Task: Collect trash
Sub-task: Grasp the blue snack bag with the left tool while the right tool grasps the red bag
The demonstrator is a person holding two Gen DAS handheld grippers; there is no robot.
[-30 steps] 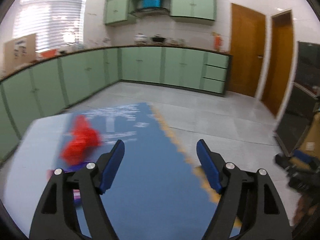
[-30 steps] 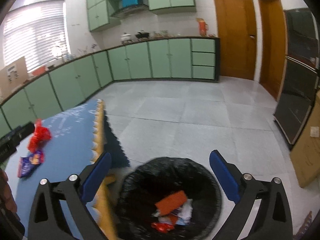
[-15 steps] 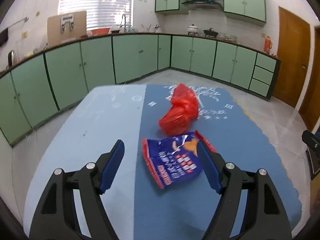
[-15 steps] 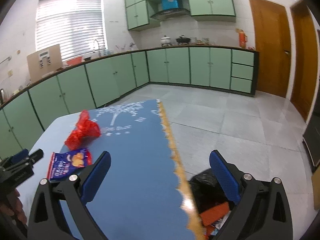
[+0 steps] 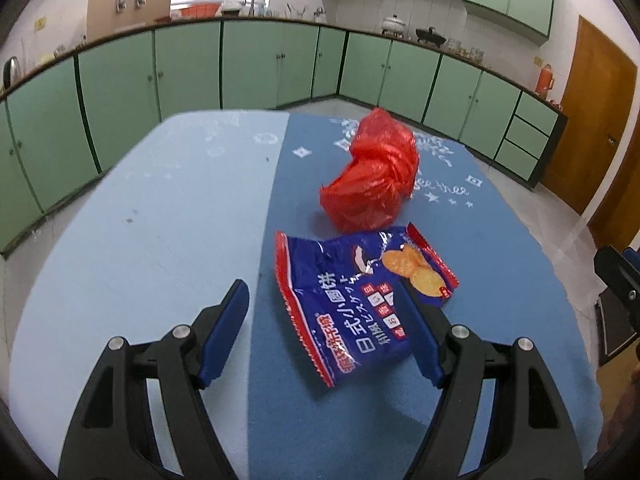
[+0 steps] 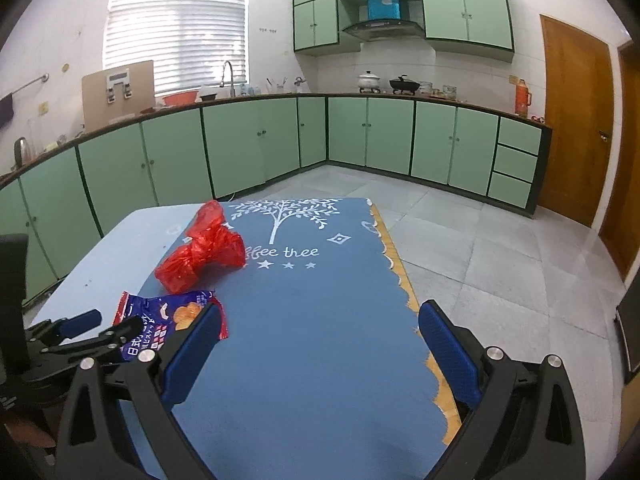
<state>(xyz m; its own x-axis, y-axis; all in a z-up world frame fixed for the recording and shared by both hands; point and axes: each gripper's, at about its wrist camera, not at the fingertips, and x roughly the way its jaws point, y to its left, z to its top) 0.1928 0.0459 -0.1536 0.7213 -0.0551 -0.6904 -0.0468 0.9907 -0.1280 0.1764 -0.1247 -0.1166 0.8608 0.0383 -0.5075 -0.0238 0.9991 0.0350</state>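
Note:
A blue snack packet point(image 5: 360, 300) lies flat on the blue tablecloth point(image 5: 480, 208). A crumpled red plastic bag point(image 5: 372, 176) sits just behind it. My left gripper point(image 5: 324, 332) is open, its fingers on either side of the packet's near end, just above the cloth. In the right wrist view the packet point(image 6: 168, 320) and the red bag point(image 6: 204, 248) are at the left, with the left gripper point(image 6: 100, 328) over the packet. My right gripper point(image 6: 320, 356) is open and empty over the middle of the cloth.
The table's right edge point(image 6: 400, 276) has a yellow scalloped trim and drops to a grey tiled floor point(image 6: 500, 248). Green cabinets point(image 6: 360, 140) line the far walls. Wooden doors point(image 6: 572, 120) stand at the right.
Both grippers swung left from the floor and black bin to the table. My left gripper has closed in on the snack packet, which now lies between its open fingers.

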